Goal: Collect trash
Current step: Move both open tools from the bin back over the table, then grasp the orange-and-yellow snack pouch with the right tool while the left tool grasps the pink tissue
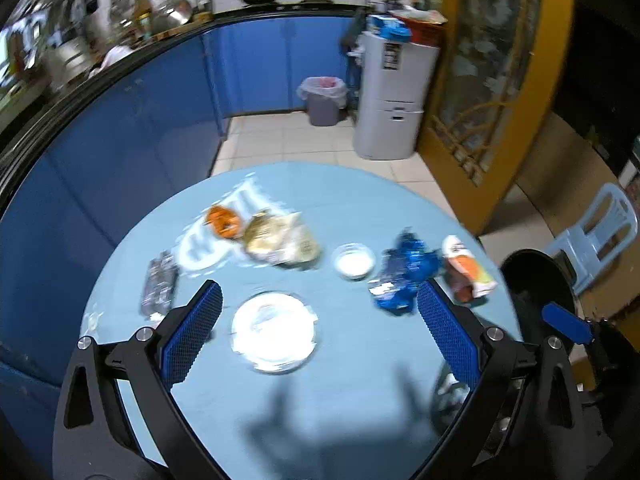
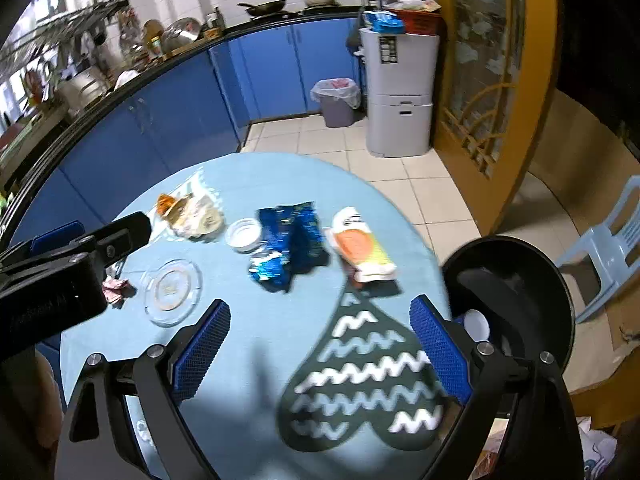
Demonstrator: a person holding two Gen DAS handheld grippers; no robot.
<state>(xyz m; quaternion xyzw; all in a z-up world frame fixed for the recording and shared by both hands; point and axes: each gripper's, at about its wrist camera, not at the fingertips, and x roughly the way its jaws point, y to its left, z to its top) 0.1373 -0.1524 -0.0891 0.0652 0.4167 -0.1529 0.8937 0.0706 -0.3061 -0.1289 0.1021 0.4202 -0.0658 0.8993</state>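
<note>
Trash lies on a round light-blue table (image 1: 344, 392): a crumpled blue wrapper (image 1: 404, 272) (image 2: 290, 240), an orange-and-white packet (image 1: 466, 268) (image 2: 362, 246), a beige crumpled bag (image 1: 280, 240) (image 2: 196, 216), an orange wrapper (image 1: 224, 220), a dark silver wrapper (image 1: 159, 284) and a pink scrap (image 2: 116, 288). My left gripper (image 1: 320, 300) is open above the table, over a clear glass lid (image 1: 274, 330). My right gripper (image 2: 320, 312) is open above a dark zigzag heart mat (image 2: 368, 380). The left gripper's body (image 2: 68, 272) shows at the left of the right wrist view.
A small white dish (image 1: 354, 262) (image 2: 244, 234) stands mid-table. A black bin (image 2: 516, 292) (image 1: 540, 280) sits off the table's right edge. A lined grey bin (image 2: 338, 100), a white cabinet (image 2: 400, 92), blue kitchen cabinets (image 2: 180, 108) and a light-blue plastic chair (image 2: 608, 240) stand around.
</note>
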